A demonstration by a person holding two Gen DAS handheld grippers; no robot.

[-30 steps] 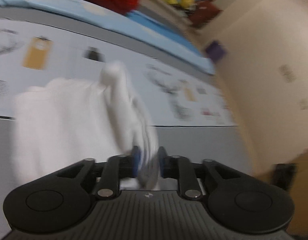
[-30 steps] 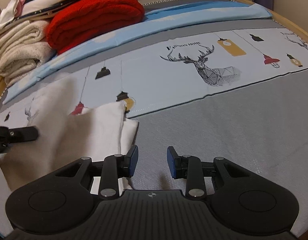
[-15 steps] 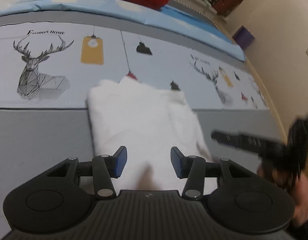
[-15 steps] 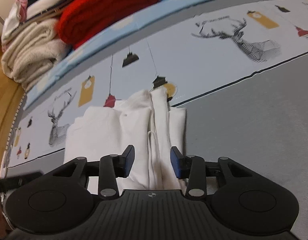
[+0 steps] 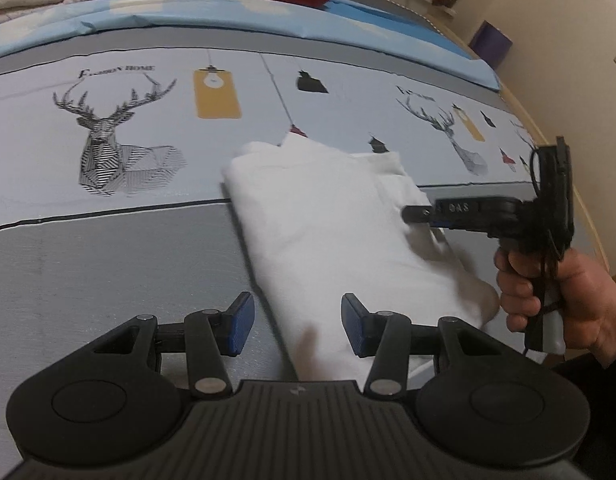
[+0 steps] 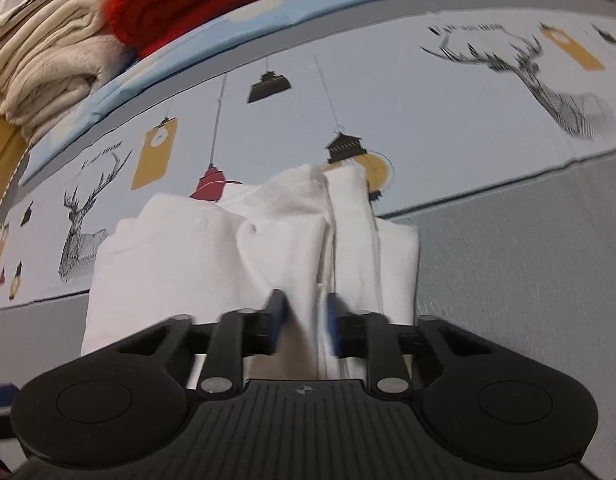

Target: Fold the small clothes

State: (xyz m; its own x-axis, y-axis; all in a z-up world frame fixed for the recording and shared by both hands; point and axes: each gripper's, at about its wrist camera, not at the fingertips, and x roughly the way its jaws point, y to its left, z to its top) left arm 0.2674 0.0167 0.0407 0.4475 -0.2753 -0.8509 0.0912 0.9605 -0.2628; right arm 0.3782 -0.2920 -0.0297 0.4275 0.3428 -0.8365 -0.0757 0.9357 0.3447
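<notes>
Your right tool (image 6: pixel 302 326) has just been closing; its jaws now pinch the near-edge folds of the white folded cotton garment (image 6: pixel 244 256) on the printed bedsheet (image 5: pixel 108 240). Left tool (image 5: pixel 294 330) half open, empty, straddling the garment's near-left corner. Long axis runs away from you.

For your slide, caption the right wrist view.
Right gripper closing on a bunched fold of the white cotton garment on the deer-print sheet.
</notes>
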